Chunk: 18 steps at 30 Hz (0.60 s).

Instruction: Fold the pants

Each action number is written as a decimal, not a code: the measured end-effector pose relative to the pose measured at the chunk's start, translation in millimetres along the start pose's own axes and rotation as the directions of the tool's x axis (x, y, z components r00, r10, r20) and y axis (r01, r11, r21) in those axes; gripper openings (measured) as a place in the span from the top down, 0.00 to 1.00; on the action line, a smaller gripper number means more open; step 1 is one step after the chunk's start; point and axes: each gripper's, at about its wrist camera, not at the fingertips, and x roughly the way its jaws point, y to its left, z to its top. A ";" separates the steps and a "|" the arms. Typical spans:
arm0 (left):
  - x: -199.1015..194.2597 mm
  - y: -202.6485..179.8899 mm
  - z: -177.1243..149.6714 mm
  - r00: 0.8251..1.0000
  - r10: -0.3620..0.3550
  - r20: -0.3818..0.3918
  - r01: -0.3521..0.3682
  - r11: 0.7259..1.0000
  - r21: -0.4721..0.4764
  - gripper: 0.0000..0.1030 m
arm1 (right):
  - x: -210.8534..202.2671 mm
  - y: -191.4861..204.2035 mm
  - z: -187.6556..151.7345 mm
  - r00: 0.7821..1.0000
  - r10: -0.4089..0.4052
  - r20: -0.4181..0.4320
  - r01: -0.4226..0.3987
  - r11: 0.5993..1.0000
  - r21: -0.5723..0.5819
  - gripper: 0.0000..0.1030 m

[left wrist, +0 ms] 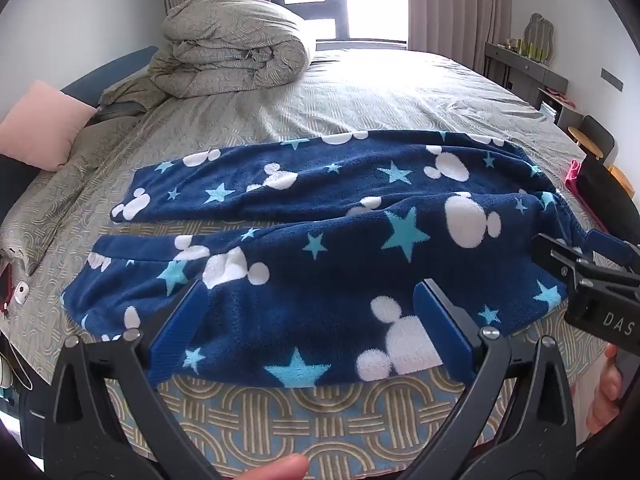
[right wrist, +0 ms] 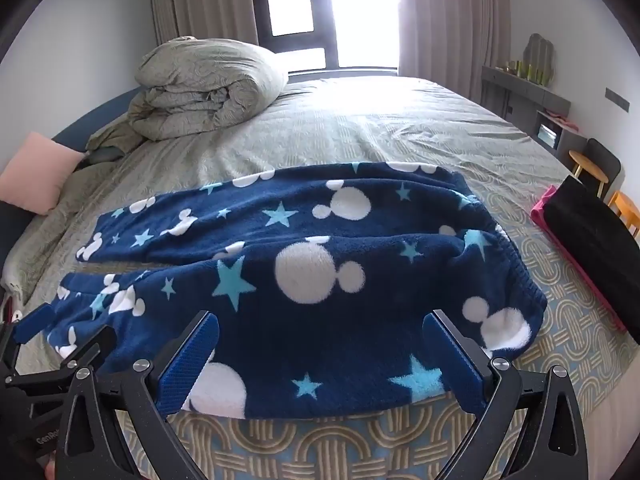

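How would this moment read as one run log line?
stage: before first fold | pants: spread flat on bed, legs apart | left tongs: open, above near leg | right tongs: open, near waistband | held: nothing

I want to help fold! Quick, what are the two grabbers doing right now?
Left gripper: open wide, holding nothing, above the near edge of the pants.
Right gripper: open wide, holding nothing, above the pants too.

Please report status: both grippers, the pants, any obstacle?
Left gripper open, right gripper open, both over the near leg. Pants spread flat on bed, unfolded. Nothing on the pants.
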 end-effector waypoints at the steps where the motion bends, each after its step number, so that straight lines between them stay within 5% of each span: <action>1: 0.6 0.1 -0.1 1.000 0.000 0.000 0.000 1.000 -0.002 0.01 | 0.2 -0.6 -0.8 1.000 0.001 -0.003 -0.001 1.000 0.000 0.00; 18: 2.6 1.4 -3.3 1.000 -0.002 -0.006 0.002 1.000 -0.009 0.01 | 1.3 1.3 -7.7 1.000 -0.003 0.009 0.003 1.000 -0.017 0.00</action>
